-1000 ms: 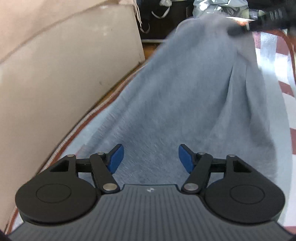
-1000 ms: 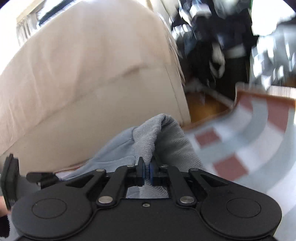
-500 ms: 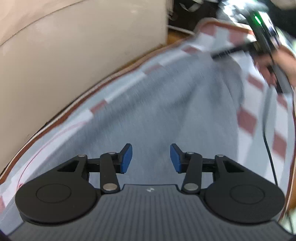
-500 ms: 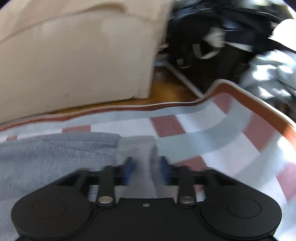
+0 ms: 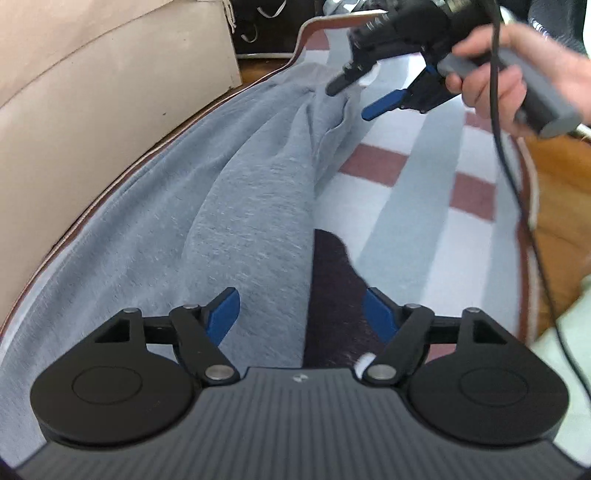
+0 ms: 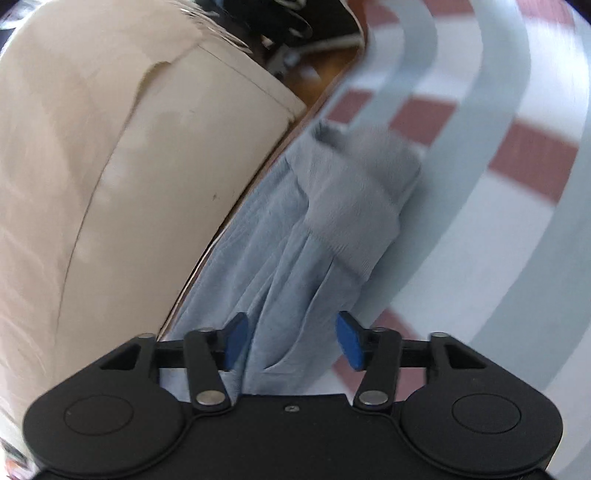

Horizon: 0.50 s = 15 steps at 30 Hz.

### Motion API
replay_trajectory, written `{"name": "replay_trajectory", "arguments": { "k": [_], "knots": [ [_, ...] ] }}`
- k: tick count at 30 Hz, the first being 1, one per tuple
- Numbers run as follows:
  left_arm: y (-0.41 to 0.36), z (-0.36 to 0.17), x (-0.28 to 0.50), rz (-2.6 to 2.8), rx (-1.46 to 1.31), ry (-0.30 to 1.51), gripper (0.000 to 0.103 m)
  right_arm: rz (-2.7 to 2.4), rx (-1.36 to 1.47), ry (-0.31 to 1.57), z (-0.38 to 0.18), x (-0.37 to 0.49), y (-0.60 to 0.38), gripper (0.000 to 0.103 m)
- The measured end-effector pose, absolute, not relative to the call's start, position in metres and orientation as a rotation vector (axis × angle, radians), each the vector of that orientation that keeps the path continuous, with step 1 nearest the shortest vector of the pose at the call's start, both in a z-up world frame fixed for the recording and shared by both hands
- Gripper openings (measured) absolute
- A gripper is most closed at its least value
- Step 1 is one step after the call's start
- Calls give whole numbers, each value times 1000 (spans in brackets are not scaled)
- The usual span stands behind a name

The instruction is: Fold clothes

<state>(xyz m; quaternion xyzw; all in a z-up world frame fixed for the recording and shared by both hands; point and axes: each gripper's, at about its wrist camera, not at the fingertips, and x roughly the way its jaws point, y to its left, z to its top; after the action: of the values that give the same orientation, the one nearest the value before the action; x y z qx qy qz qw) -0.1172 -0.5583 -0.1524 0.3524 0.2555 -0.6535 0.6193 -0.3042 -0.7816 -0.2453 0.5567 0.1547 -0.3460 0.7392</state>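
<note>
A grey sweat garment (image 5: pixel 251 192) lies stretched along the striped rug (image 5: pixel 424 206), with its ribbed cuff (image 6: pixel 362 206) at the far end. My left gripper (image 5: pixel 301 314) hovers over the near part, jaws opening. Its pads press on nothing; grey cloth and a dark patch (image 5: pixel 332 291) lie below. My right gripper (image 6: pixel 291 339) is above the cuff end, jaws opening, and the cloth lies loose beneath them. In the left wrist view a hand (image 5: pixel 495 85) holds the right gripper (image 5: pixel 364 92) over the garment's far end.
Beige upholstered furniture (image 5: pixel 92 110) runs along the rug's left edge. Wood floor (image 5: pixel 554 206) shows past the right edge. A black cable (image 5: pixel 517 184) hangs from the right gripper across the rug. Dark bags (image 5: pixel 266 22) stand at the back.
The right gripper let go of the cuff and came down. The raised garment now lies flat on the rug. The left gripper slid across the garment and its jaws widened.
</note>
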Motion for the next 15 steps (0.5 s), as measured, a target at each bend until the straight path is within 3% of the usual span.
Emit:
{"name": "replay_trajectory", "arguments": {
  "k": [2, 3, 4, 6, 7, 9, 10, 11, 15],
  "knots": [
    [-567, -158, -97, -1443, 732, 717, 72, -790, 1221, 351, -249, -296, -787, 64],
    [-569, -158, -85, -1419, 696, 767, 62, -802, 1214, 357, -250, -294, -789, 64],
    [-570, -157, -73, -1400, 664, 807, 34, -814, 1208, 364, -251, -292, -792, 64],
    [-570, -154, -48, -1364, 594, 888, 2, -835, 1202, 396, -257, -286, -798, 64],
    [-568, -153, -32, -1350, 524, 942, 2, -845, 1196, 414, -261, -283, -800, 64],
    [-562, -153, 2, -1292, 361, 1057, 2, -844, 1137, 417, -263, -283, -801, 49],
    [-559, -154, 12, -1251, 327, 1078, 1, -841, 1096, 412, -264, -284, -800, 25],
    [-556, -154, 18, -1219, 316, 1082, 1, -837, 1040, 408, -262, -286, -798, 14],
    [-537, -148, 13, -1239, 375, 1043, 5, -813, 609, 416, -236, -297, -759, 7]
  ]
}}
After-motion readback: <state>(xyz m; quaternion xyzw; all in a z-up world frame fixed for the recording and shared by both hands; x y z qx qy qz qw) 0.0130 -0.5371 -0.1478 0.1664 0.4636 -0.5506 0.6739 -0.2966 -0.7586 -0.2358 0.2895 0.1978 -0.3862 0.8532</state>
